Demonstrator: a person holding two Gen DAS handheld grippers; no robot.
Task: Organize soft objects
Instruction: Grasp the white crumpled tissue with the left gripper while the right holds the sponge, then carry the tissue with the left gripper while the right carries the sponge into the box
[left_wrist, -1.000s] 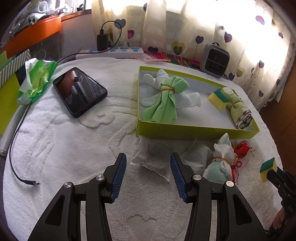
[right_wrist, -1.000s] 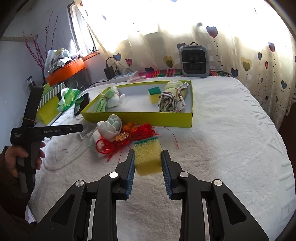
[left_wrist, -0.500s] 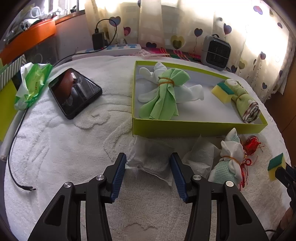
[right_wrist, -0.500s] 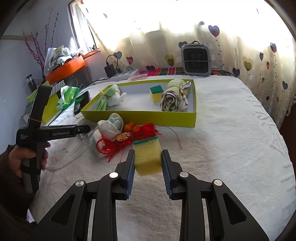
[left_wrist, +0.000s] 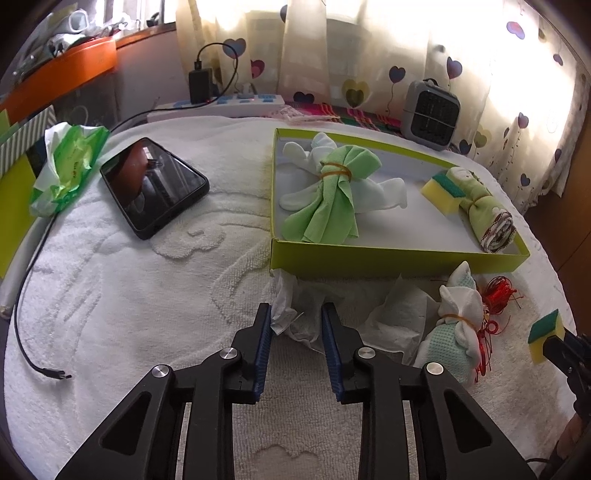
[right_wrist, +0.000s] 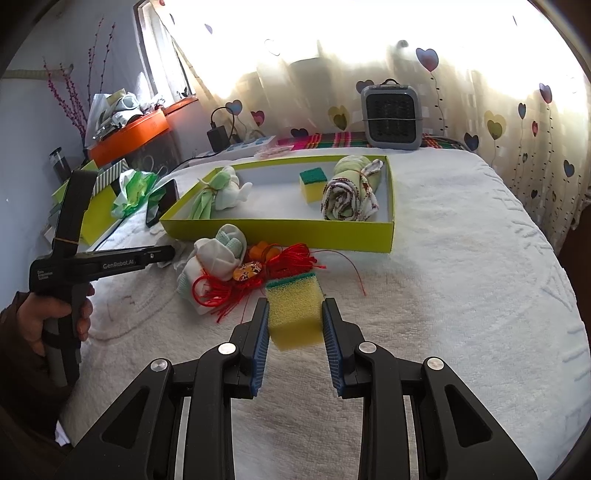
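Soft items lie across a table covered in a white textured towel (left_wrist: 110, 295), with a shallow lime-green cardboard box (left_wrist: 388, 258) serving as the tray. Inside it already lie a green cloth tied with white gloves by a rubber band (left_wrist: 332, 192), a yellow sponge with a green scouring top (left_wrist: 443, 188), and a rolled patterned cloth (left_wrist: 487, 218). The left gripper (left_wrist: 295, 325) has just been closing; its blue pads now pinch a crumpled white tissue (left_wrist: 295, 314) lying on the towel just in front of the box wall. The right gripper (right_wrist: 294, 321) is clamped on a second yellow-and-green sponge (right_wrist: 293, 314), held above the towel near the box. Still outside, between the two tools, are a second crumpled tissue (left_wrist: 402, 314), a white and mint cloth bundle (right_wrist: 218, 258), and a tangle of red string with a small patterned ornament (right_wrist: 266, 273). By this view, about half the sorting looks done: three items are boxed, two are in grip, and roughly three await. A black phone (left_wrist: 155, 184) and a green wipes packet (left_wrist: 66, 170) lie apart at the left.
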